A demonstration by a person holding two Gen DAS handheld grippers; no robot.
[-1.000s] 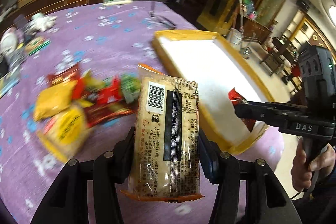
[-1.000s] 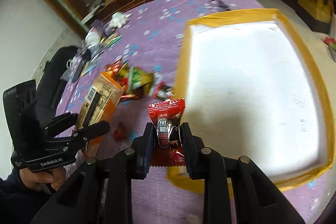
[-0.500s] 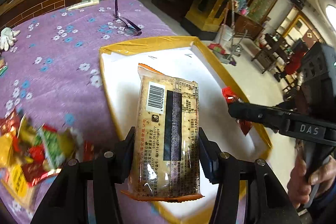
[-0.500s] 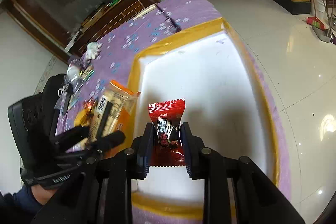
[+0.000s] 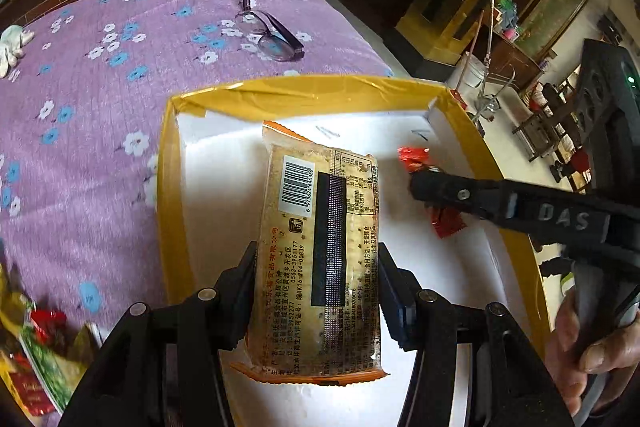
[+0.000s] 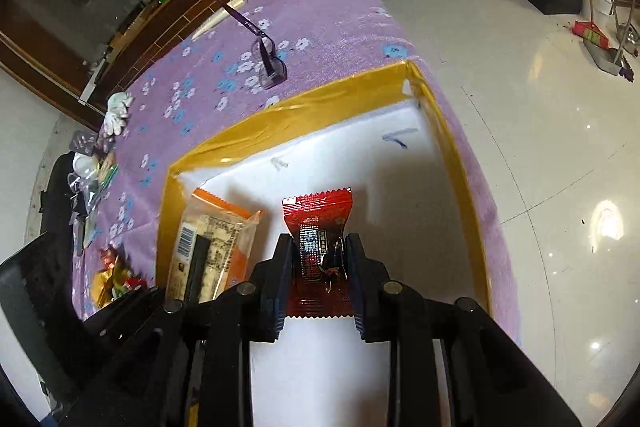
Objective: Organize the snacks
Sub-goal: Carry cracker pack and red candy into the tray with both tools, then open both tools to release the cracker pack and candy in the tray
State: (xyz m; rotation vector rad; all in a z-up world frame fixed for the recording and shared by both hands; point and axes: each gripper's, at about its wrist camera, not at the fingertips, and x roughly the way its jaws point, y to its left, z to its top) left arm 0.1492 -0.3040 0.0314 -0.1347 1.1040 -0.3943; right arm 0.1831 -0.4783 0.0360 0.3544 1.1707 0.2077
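Note:
My left gripper (image 5: 316, 267) is shut on a long cracker pack (image 5: 320, 251) with an orange edge and a barcode, held over the white inside of the yellow-rimmed box (image 5: 172, 195). In the right wrist view my right gripper (image 6: 318, 247) is shut on a small red candy wrapper (image 6: 318, 215), also above the box (image 6: 460, 163). The cracker pack (image 6: 208, 247) hangs just left of the candy. From the left wrist view the right gripper (image 5: 430, 183) reaches in from the right with the red candy (image 5: 414, 157) in it.
A pile of loose snacks (image 5: 36, 359) lies on the purple flowered cloth (image 5: 88, 131) left of the box. Purple glasses (image 5: 268, 35) sit beyond the box's far rim. The table edge and a shiny floor (image 6: 540, 107) run along the right. A hand (image 5: 592, 343) holds the right tool.
Both grippers have carried their snacks from beside the snack pile to over the inside of the box, and dropped a little lower. Their grips are unchanged.

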